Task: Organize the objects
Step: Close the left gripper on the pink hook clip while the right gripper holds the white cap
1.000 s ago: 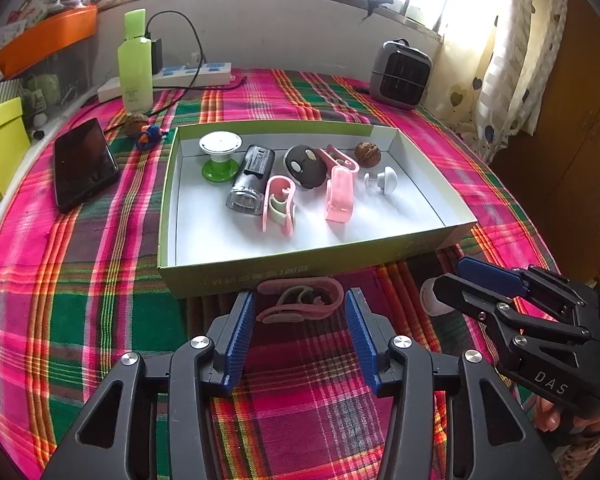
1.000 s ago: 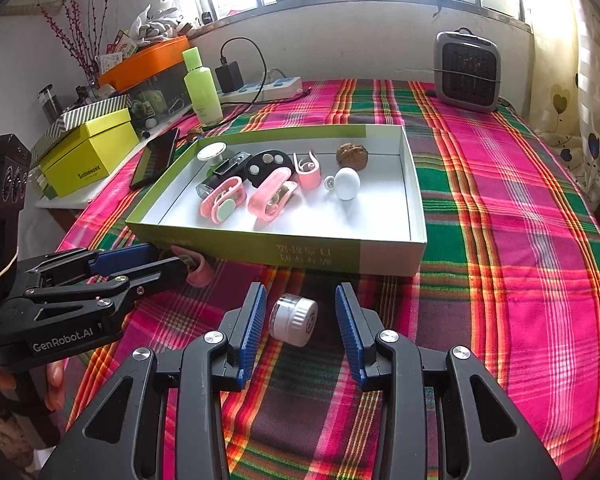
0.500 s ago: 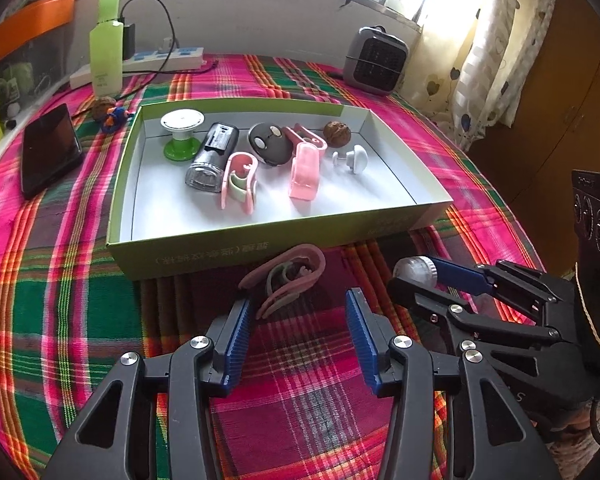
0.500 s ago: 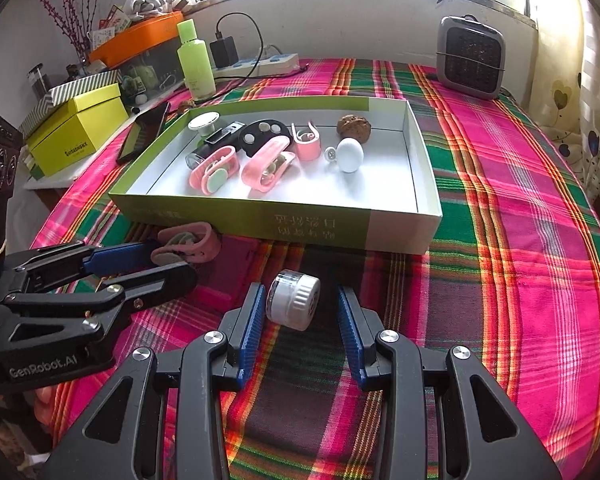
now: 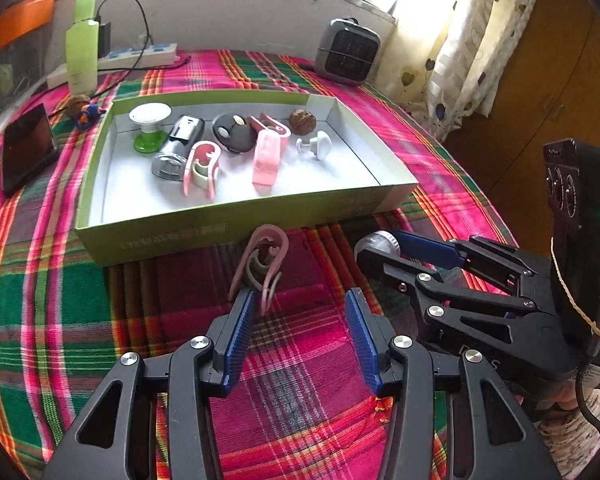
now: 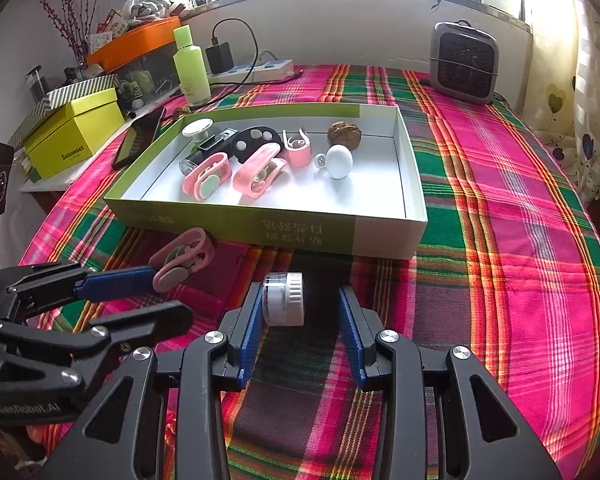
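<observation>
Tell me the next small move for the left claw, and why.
Probably center the left claw on the pink clip and close. The clip lies outside the box, touching only one finger, with the jaws apart.

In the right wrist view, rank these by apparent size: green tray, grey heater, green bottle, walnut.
1. green tray
2. grey heater
3. green bottle
4. walnut
The heater and bottle stand farther back, so their order is less sure.
</observation>
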The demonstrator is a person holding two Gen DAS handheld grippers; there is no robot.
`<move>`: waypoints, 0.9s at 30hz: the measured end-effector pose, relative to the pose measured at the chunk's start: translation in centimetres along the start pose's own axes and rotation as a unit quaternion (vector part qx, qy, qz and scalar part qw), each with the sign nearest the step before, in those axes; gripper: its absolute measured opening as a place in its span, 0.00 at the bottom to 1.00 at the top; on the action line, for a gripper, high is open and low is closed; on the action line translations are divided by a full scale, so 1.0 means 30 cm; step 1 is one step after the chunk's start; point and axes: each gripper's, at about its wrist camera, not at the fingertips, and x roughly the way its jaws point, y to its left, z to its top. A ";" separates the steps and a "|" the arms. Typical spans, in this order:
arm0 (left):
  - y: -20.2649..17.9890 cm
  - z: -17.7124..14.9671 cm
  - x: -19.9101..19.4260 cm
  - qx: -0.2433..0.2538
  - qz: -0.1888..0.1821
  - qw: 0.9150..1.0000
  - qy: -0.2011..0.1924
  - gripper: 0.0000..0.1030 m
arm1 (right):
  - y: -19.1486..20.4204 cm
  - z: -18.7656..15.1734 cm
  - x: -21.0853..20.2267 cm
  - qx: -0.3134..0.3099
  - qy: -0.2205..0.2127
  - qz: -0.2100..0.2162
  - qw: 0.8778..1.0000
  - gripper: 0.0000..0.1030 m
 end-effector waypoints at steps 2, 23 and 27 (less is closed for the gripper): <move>0.008 0.002 -0.017 0.001 0.010 1.000 -0.007 0.44 | 0.001 0.000 0.000 -0.001 0.000 0.001 1.000 0.37; 0.056 0.052 0.037 0.002 0.043 0.999 -0.006 0.44 | -0.002 0.001 -0.003 0.000 -0.006 0.005 1.000 0.26; 0.046 0.056 0.046 0.012 0.047 0.999 -0.010 0.44 | -0.007 0.002 0.000 0.004 -0.005 0.007 1.000 0.26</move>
